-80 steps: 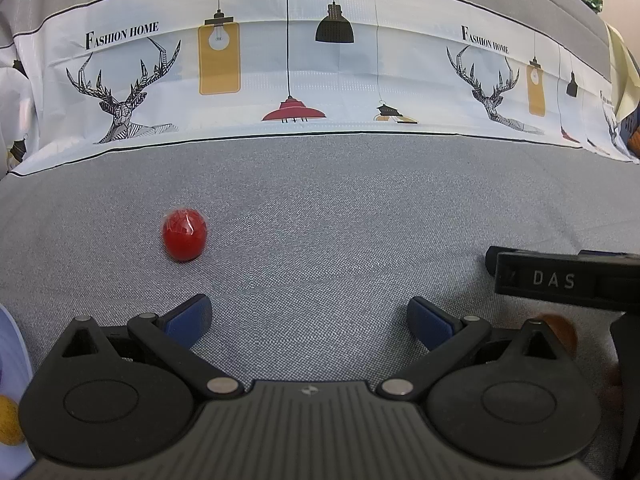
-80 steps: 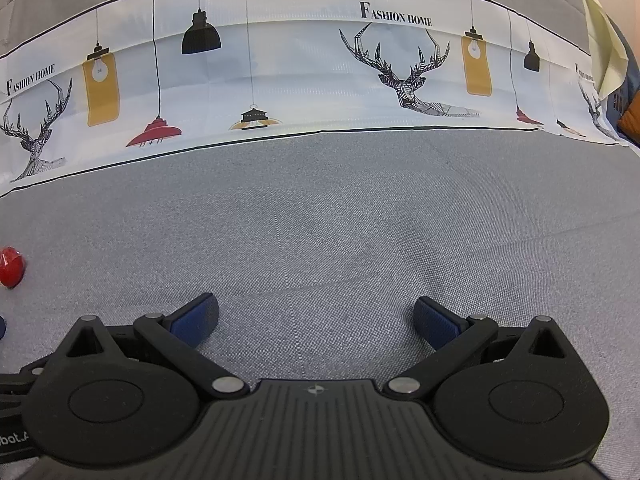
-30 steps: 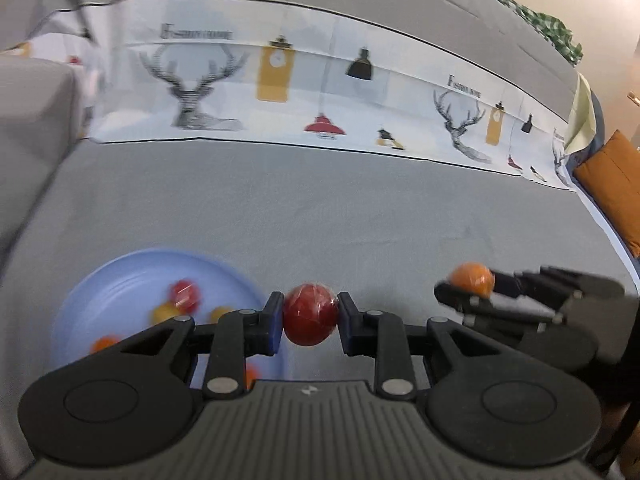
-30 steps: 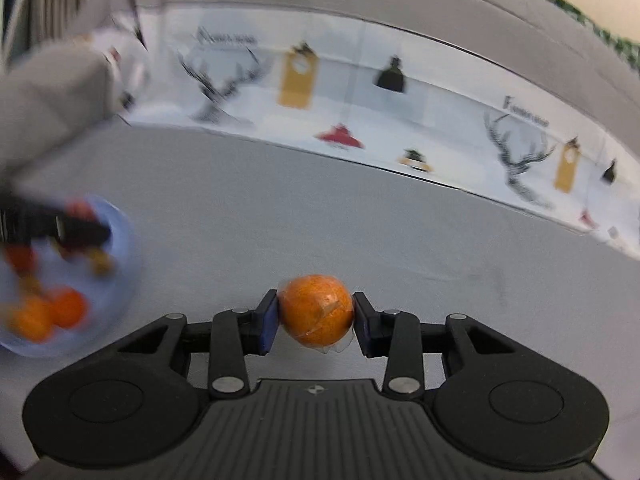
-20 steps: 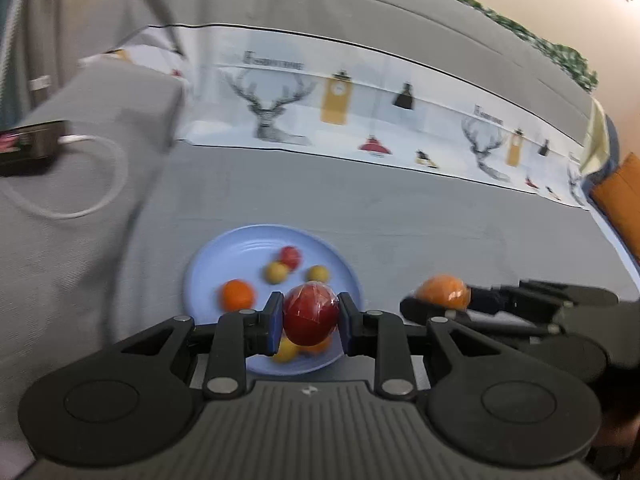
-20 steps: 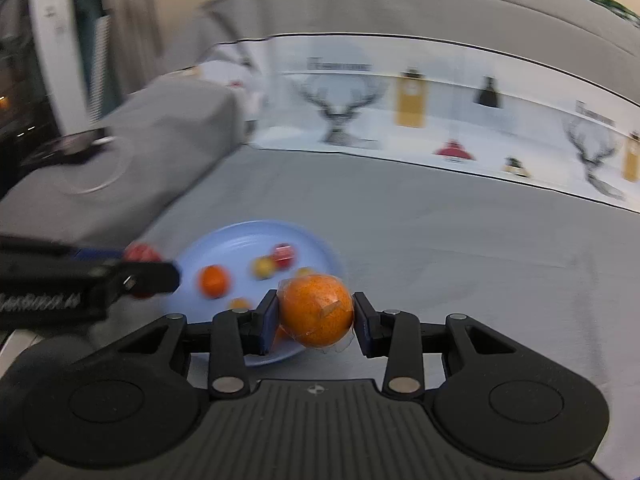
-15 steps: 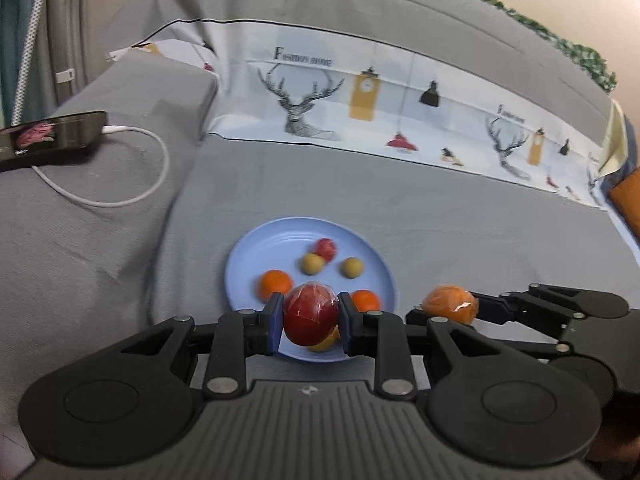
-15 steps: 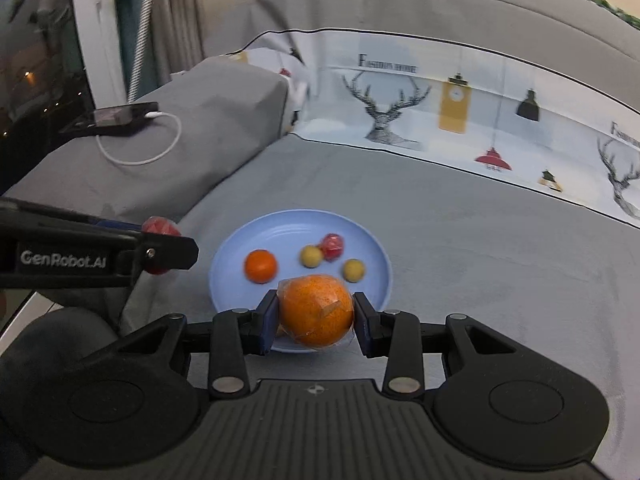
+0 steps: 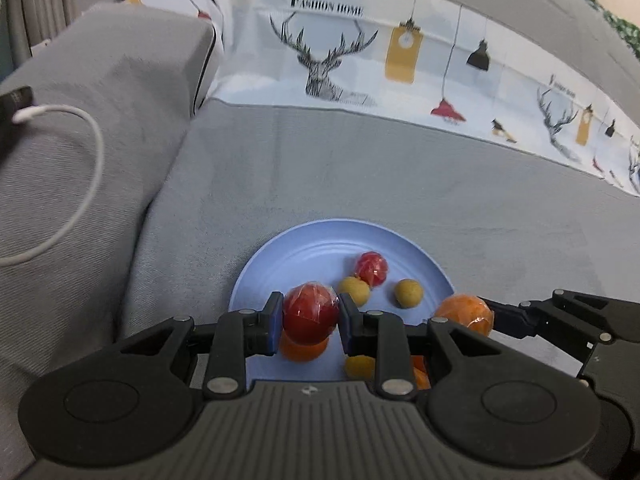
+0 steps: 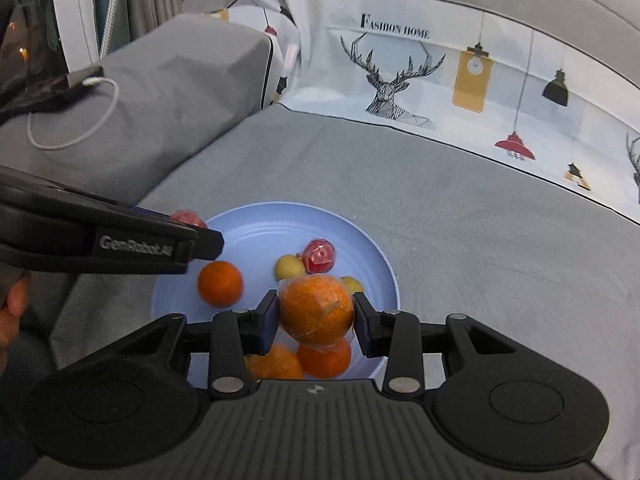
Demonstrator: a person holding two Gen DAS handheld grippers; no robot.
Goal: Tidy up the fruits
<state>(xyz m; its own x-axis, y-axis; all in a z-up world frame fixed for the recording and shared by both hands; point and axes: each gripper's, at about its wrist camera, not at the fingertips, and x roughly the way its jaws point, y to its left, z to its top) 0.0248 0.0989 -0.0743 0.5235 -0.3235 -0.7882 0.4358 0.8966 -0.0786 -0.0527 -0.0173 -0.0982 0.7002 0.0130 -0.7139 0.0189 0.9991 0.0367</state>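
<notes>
**Two more fruits are almost on the plate**

The big grey bed [image 10: 460, 216] has a round blue plate [image 10: 248, 224] on it, and most of the job looks done. In the right wrist view the plate already holds an orange [image 10: 220, 283] at 9 o'clock, a small red fruit [image 10: 319, 256] and a yellow fruit [image 10: 289, 266] near the middle, and two more oranges [image 10: 325, 356] at the 6 o'clock edge. No loose fruit shows on the bed around the plate, so I think only the two held fruits are left to put down.

The right tool [image 10: 315, 316] is closed tight on a wrapped orange [image 10: 316, 309]. The orange sits right between the two blue pads, above the 6 o'clock side of the plate and over the oranges lying there.

The left tool [image 9: 308, 318] is closed tight on a red fruit in shiny wrap [image 9: 311, 312]. That fruit is between its pads too, above the plate's 7 o'clock side in the left wrist view. In that view the right tool's orange shows at the plate's 4 o'clock rim.

Next, I think, each tool has to go down a bit and let go. The fruits are round, so they may roll and bump the others.

A phone with a white cable [image 10: 76, 120] lies on the grey cushion [image 10: 168, 92] at 10 o'clock, well apart from the plate.
</notes>
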